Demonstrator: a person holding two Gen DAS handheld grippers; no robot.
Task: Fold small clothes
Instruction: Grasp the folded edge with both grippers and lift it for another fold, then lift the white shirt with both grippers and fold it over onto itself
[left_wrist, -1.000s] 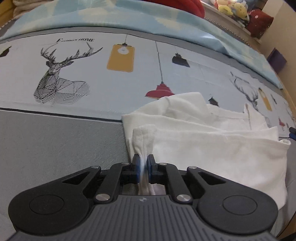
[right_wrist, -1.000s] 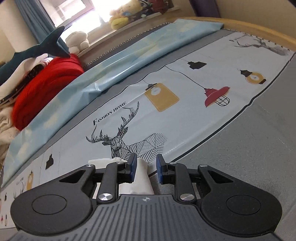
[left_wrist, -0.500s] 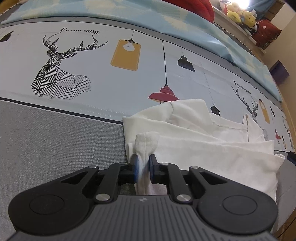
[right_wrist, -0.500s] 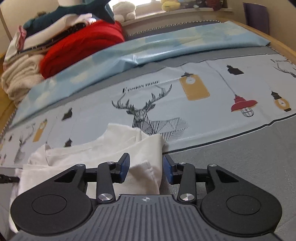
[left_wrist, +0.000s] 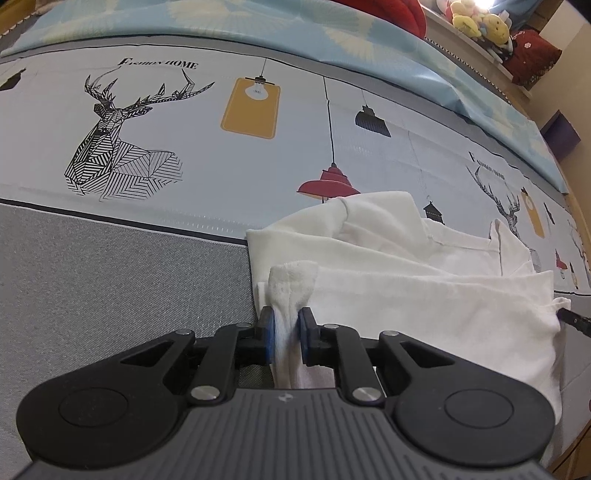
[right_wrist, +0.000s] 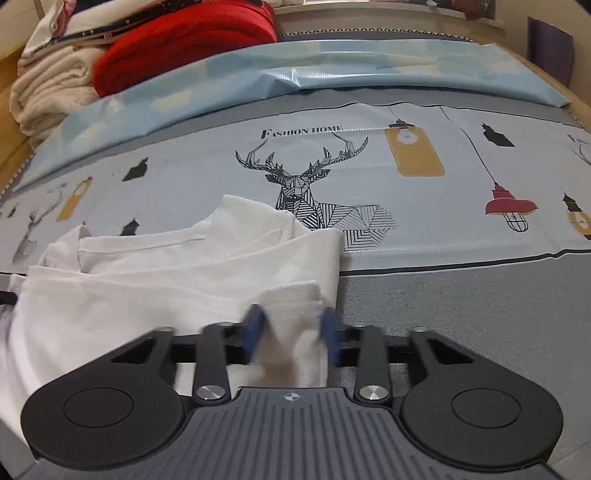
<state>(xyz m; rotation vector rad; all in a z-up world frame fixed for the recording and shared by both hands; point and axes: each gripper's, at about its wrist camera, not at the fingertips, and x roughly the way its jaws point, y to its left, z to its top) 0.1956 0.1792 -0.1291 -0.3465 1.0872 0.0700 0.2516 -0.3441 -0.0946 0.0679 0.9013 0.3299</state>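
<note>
Since a second ago the right claw (right_wrist: 291, 328) has swung round from the deer print to the white garment (right_wrist: 155, 280), and a corner of that cloth now sits between its blue pads (right_wrist: 253, 330). Its jaws are closing and blurred, so whether they already pinch the cloth I cannot tell. On the other side, the left claw (left_wrist: 283, 334) has barely shifted; its jaws are nearly together but easing apart, with a bunched tuft of the garment (left_wrist: 424, 295) between them, and the pads (left_wrist: 266, 334) seem to touch it. From that claw the cloth spreads ahead and off to the right in loose layers. It lies across the line where the grey mat (left_wrist: 110, 280) meets the printed sheet (left_wrist: 207, 155), with the deer (left_wrist: 118, 147) up ahead to the left. Beyond the right claw, far back on the left, sits a red blanket (right_wrist: 184, 40).
</note>
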